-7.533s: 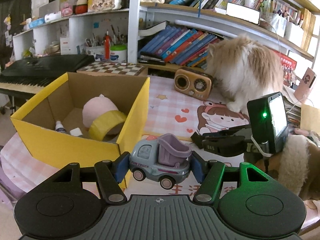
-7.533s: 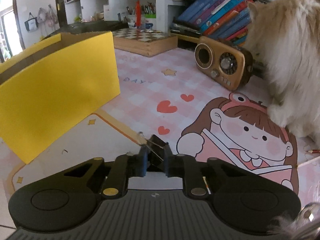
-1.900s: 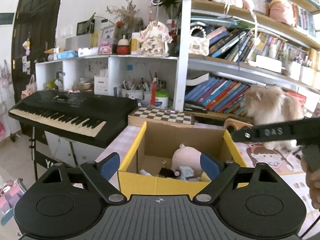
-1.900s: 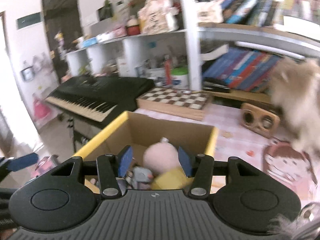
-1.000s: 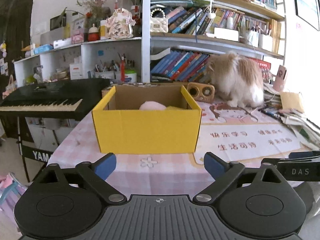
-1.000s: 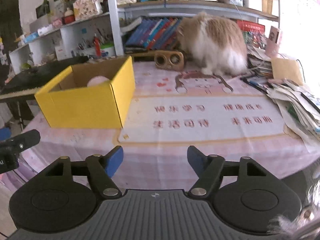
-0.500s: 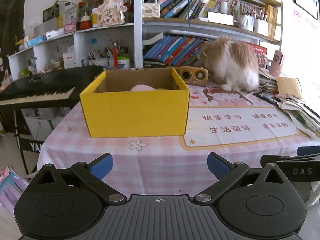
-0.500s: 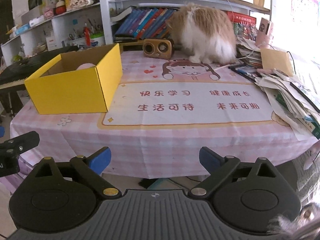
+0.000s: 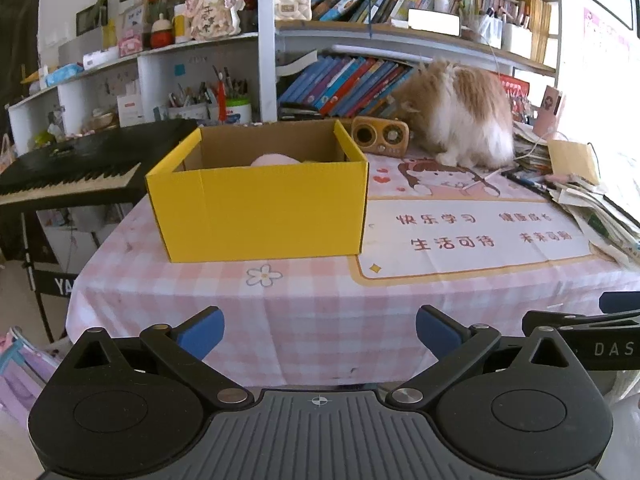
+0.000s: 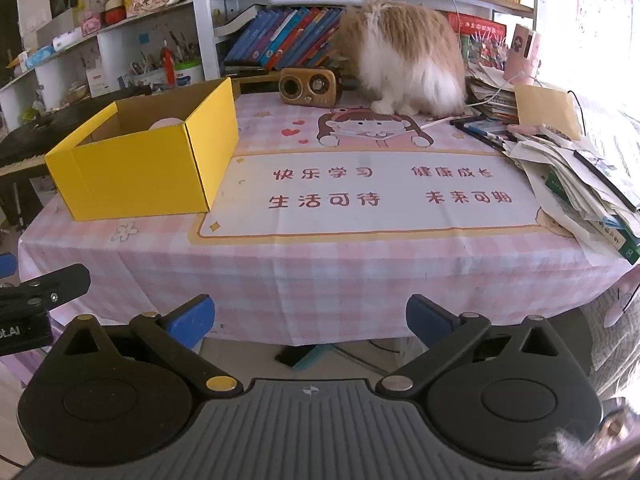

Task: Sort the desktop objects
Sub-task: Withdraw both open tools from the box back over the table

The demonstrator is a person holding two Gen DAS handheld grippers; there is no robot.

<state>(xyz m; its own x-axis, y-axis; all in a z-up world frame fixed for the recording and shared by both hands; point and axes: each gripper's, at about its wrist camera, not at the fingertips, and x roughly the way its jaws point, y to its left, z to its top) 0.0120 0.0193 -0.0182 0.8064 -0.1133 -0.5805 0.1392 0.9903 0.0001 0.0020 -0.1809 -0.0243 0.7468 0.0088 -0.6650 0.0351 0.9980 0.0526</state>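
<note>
The yellow box (image 9: pixel 260 204) stands on the left of the pink tabletop (image 10: pixel 360 276), a pink plush (image 9: pixel 276 159) peeking over its rim. Sorting looks finished; any next move needs a fresh target. Left hand-held gripper (image 9: pixel 320 330) and right hand-held gripper (image 10: pixel 310 316), jaws just widened, are empty.

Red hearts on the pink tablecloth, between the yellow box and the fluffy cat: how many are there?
3. Red hearts: two together, a small one below them, left of the cartoon girl. The yellow box may hide more.
</note>
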